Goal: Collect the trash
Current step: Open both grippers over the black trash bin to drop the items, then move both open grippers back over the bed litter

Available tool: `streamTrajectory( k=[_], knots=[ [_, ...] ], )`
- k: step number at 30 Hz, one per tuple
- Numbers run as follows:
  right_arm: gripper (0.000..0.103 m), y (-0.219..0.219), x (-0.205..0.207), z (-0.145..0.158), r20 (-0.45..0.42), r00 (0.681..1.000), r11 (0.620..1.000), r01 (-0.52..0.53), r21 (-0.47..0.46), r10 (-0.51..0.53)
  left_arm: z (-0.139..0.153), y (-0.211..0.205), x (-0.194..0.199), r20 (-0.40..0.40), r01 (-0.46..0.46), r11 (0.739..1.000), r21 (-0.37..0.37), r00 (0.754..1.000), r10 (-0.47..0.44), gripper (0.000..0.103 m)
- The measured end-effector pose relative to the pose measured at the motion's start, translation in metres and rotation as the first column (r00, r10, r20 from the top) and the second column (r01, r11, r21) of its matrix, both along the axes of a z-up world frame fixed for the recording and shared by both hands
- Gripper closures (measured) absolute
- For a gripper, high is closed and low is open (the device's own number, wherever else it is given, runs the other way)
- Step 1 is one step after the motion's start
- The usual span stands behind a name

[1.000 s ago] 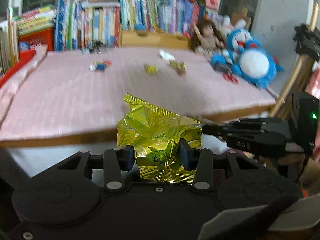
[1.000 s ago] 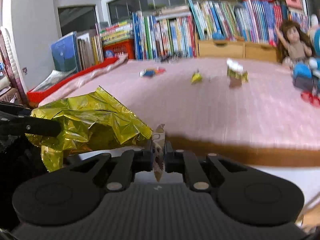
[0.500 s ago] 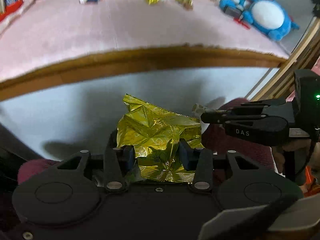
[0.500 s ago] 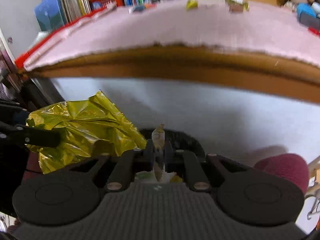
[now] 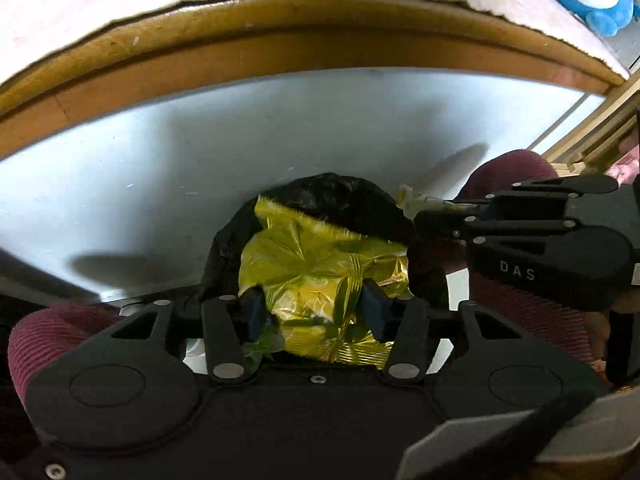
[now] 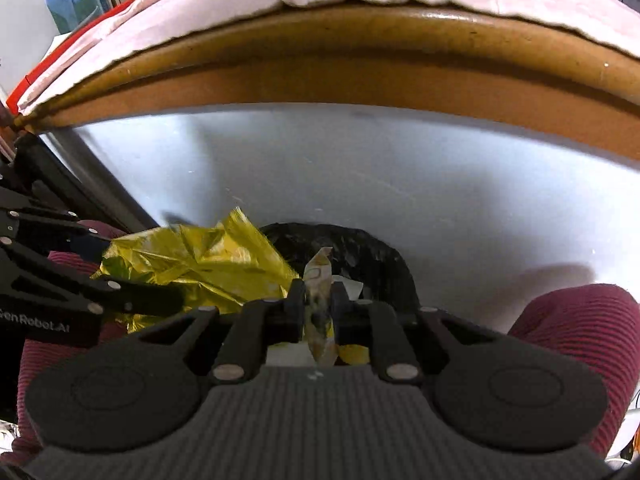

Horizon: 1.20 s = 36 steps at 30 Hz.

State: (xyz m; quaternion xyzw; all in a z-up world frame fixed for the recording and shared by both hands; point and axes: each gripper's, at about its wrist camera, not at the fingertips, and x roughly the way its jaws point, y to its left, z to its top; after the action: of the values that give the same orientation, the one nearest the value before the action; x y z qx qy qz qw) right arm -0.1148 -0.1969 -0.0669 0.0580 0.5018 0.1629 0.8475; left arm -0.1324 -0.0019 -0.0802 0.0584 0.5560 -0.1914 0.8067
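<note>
Now | my right gripper (image 5: 424,224) reads "DAS", clamping a small wrapper (image 6: 318,304) | left gripper (image 5: 314,314) (marked "SenRobot.AI") pinches gold foil bag (image 5: 320,268) over black bin bag (image 5: 332,192)

Both wrist views face down, close above shared bin bag (image 5: 320,192).

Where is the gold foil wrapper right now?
The gold foil wrapper is clamped in the left gripper, just above the black bin bag, below the table edge.
</note>
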Motion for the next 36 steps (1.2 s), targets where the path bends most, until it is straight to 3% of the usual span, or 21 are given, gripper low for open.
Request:
streamTrajectory(
  k=[1,3,6,15,20,26,31,34,36],
  knots=[
    [0.062,0.002,0.006,0.0,-0.003,1.0,1.0,-0.001,0.0,0.001,-0.001,-0.001,0.001,-0.01,-0.004,1.0,0.009,1.0,0.004,0.047],
    [0.056,0.002,0.008,-0.001,-0.004,1.0,1.0,-0.001,0.005,0.001,-0.002,-0.004,0.003,-0.022,-0.011,1.0,0.014,1.0,0.011,0.033],
    [0.046,0.001,0.007,-0.001,-0.004,1.0,1.0,-0.006,0.007,0.006,-0.001,-0.004,0.005,-0.019,-0.009,1.0,0.012,1.0,0.01,0.028],
    [0.042,0.003,0.009,0.008,0.001,1.0,1.0,-0.013,0.008,0.013,0.013,-0.007,0.005,0.02,-0.004,1.0,0.004,1.0,0.004,0.025],
    [0.036,-0.001,0.008,0.05,0.069,0.997,0.998,-0.049,0.043,0.046,0.057,-0.012,-0.005,0.114,0.052,0.997,-0.052,0.992,-0.046,0.023],
    [0.026,-0.013,0.011,0.106,0.225,0.97,0.992,-0.11,0.056,0.095,0.116,-0.006,-0.013,0.304,0.108,0.988,-0.106,0.95,-0.071,0.016],
    [0.022,-0.026,0.025,0.133,0.336,0.941,0.997,-0.06,0.054,0.039,0.149,0.0,0.002,0.437,0.074,0.989,-0.128,0.9,-0.011,0.011],
    [0.022,-0.034,0.037,0.141,0.41,0.912,1.0,0.003,0.028,-0.014,0.16,0.005,0.022,0.511,0.023,0.991,-0.131,0.858,0.048,0.007],
    [0.022,-0.04,0.047,0.147,0.441,0.897,0.999,0.029,0.026,-0.038,0.166,0.006,0.034,0.576,-0.002,0.99,-0.14,0.813,0.083,0.004]
  ],
)
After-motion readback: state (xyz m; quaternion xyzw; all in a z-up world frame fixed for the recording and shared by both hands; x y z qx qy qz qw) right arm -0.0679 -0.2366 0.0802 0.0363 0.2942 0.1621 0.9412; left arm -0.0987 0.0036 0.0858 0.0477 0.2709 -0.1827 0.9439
